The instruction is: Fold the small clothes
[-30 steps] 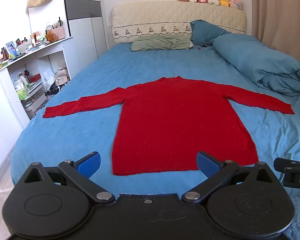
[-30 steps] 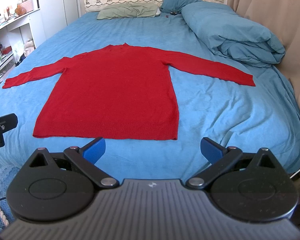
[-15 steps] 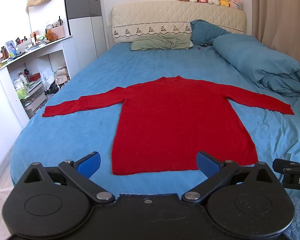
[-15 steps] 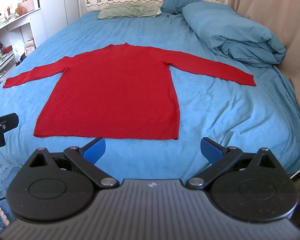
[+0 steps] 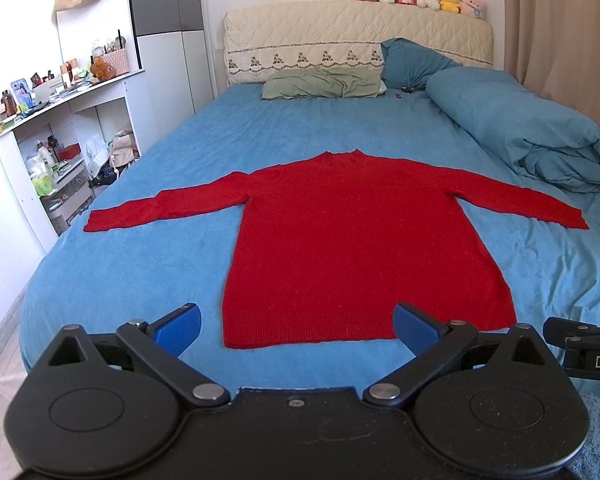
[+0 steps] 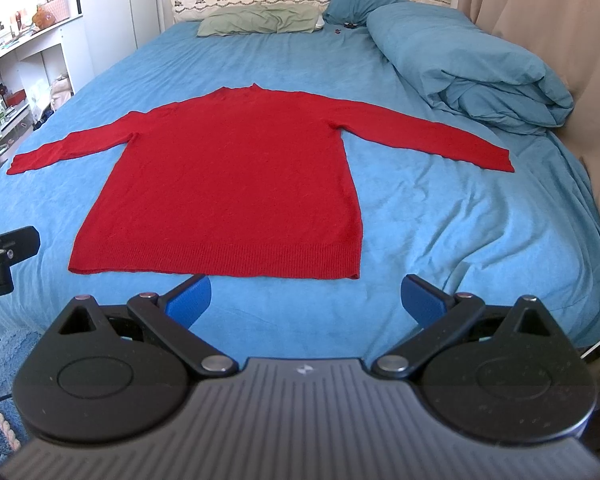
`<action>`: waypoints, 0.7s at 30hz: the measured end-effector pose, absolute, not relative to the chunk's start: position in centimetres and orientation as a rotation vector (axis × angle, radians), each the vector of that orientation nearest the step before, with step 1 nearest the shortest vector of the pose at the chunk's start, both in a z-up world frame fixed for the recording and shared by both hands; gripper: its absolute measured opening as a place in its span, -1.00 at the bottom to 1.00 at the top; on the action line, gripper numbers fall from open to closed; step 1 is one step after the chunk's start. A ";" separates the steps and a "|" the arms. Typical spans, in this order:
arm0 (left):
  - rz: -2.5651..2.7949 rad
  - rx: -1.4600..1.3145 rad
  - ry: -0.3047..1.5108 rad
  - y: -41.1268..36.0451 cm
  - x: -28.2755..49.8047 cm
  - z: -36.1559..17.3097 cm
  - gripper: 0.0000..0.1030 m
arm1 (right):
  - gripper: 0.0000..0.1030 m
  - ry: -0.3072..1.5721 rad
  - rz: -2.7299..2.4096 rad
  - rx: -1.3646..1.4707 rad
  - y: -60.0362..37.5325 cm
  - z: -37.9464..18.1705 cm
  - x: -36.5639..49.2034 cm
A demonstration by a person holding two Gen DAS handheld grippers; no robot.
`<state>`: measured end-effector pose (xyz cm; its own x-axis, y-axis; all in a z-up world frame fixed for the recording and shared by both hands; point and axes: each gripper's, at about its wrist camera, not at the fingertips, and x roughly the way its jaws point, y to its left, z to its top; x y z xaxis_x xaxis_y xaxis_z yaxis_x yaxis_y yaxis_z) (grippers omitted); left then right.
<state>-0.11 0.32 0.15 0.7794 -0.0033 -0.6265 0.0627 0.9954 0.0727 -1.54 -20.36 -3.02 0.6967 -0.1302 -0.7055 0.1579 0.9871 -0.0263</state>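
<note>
A red long-sleeved sweater [image 5: 348,240] lies flat on the blue bed [image 5: 120,272], both sleeves spread out, hem nearest me. It also shows in the right wrist view [image 6: 228,184]. My left gripper [image 5: 296,326] is open and empty, held just short of the hem, near its left half. My right gripper [image 6: 306,298] is open and empty, just short of the hem's right corner. Neither touches the sweater.
A rolled blue duvet [image 5: 520,128] lies along the bed's right side. A green pillow [image 5: 320,84] and a blue pillow [image 5: 412,64] sit at the headboard. White shelves [image 5: 52,152] with clutter stand left of the bed. A curtain [image 6: 540,20] hangs at the right.
Both grippers have barely drifted; the sweater lies as before and both jaws stay open.
</note>
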 end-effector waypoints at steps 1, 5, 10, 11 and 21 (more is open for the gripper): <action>-0.036 0.090 0.677 0.3 -0.1 0.1 1.00 | 1.00 0.784 -0.160 0.037 -20.4 -3.0 -1.5; -0.037 0.086 0.681 0.4 0.1 0.0 1.00 | 1.00 0.784 -0.160 0.038 -20.4 -3.0 -1.5; -0.036 0.086 0.681 0.5 0.1 0.0 1.00 | 1.00 0.784 -0.160 0.038 -20.4 -3.0 -1.5; -0.036 0.085 0.681 0.5 0.1 0.0 1.00 | 1.00 0.785 -0.159 0.037 -20.4 -3.0 -1.5; -0.028 0.084 0.687 0.5 0.5 0.0 1.00 | 1.00 0.785 -0.161 0.038 -20.3 -3.0 -1.5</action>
<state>0.48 0.53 -0.01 0.7727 0.0016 -0.6348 0.0539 0.9962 0.0681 -1.46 -20.28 -3.02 0.6958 -0.1305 -0.7063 0.1587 0.9870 -0.0261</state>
